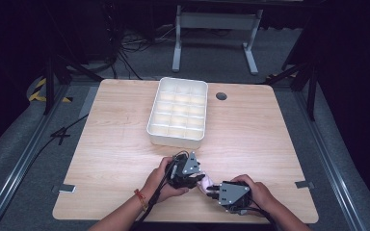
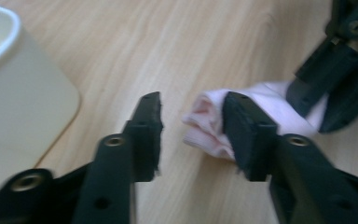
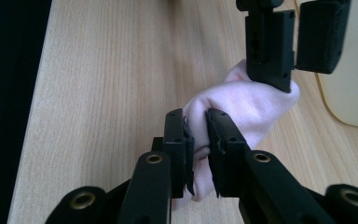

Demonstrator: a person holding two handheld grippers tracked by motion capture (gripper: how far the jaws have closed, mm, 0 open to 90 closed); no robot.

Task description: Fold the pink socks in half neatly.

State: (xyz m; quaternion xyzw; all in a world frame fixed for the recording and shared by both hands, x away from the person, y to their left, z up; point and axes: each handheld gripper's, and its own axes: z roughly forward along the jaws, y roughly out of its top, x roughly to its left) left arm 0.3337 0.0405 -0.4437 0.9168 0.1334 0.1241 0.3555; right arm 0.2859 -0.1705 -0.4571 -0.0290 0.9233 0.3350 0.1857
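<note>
The pink sock (image 3: pixel 242 107) lies bunched on the table (image 1: pixel 115 144), near the front edge, between the 2 grippers. The right gripper (image 3: pixel 196 135) pinches 1 end, jaws narrow on the fabric. The left gripper (image 2: pixel 191 126) stands part open, 1 jaw touching the other end (no grip there). The white tray (image 1: pixel 155 130) sits beyond.

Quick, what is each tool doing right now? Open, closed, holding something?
Left tool: open; the pink cloth lies partly between its jaws, unpinched.
Right tool: shut on the pink cloth.
</note>
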